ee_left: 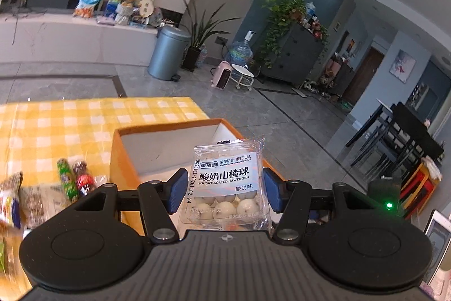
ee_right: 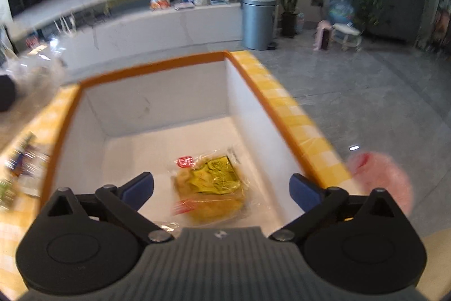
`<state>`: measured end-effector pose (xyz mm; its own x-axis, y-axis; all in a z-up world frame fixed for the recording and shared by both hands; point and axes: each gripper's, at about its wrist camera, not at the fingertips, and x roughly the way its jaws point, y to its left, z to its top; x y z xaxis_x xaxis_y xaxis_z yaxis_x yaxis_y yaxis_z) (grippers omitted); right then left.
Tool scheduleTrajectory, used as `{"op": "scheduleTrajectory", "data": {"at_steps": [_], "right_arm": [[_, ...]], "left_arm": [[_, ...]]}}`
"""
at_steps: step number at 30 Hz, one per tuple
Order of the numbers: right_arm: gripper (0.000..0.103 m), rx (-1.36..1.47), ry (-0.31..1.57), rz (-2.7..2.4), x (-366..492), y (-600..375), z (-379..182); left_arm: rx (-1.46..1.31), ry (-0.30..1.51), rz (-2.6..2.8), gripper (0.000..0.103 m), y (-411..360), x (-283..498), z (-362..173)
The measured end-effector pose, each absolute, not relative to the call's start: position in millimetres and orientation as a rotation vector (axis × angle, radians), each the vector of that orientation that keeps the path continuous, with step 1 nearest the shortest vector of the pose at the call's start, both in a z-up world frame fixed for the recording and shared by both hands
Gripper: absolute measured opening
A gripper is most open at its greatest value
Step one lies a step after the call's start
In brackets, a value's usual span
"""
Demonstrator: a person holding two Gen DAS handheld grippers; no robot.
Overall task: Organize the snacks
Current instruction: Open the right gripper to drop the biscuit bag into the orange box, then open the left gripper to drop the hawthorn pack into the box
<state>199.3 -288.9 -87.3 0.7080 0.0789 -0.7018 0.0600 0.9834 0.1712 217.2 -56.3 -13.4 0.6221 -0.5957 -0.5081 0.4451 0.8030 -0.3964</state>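
Here, in the left wrist view, we list the left gripper with its blue pads pressed against both sides of a clear packet of yogurt-coated hawthorn balls, which stands upright between them with its white and blue label facing us and the white balls showing at the near end. Just beyond the packet we record an orange-rimmed box with pale inner walls, sitting on a yellow checked tablecloth. To the left of the box, on the cloth, we note a loose group of wrapped snacks, among them a green stick and a dark red piece; the nearest ones are blurred. Far off we enter a grey pedal bin and a potted plant by a white counter. In the right wrist view, we list the right gripper spread wide with nothing between its pads, held above the open box. On the white floor of the box, toward its near right side, we record a clear bag of yellow snack with red printing, lying flat. A blurred pink shape at the right, beyond the box, we cannot identify.
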Motion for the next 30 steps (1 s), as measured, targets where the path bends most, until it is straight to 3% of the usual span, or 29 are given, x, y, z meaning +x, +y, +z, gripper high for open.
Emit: {"op": "scheduleTrajectory", "data": {"at_steps": [10,22,30], "right_arm": [[0.100,0.508,0.585,0.022,158.4,-323.2,-81.1],[0.100,0.409,0.623,-0.016,166.4,-312.6,-81.6],[0.100,0.505,0.584,0.021,160.4,-324.9,-83.7]], "left_arm": [[-0.056,0.650,-0.641,0.066,-106.0,228.7,-23.6],[0.105,0.746,-0.673,0.066,-129.8,246.1,-46.6],[0.205,0.801,-0.639,0.066,-130.3,244.7,-64.7]]}}
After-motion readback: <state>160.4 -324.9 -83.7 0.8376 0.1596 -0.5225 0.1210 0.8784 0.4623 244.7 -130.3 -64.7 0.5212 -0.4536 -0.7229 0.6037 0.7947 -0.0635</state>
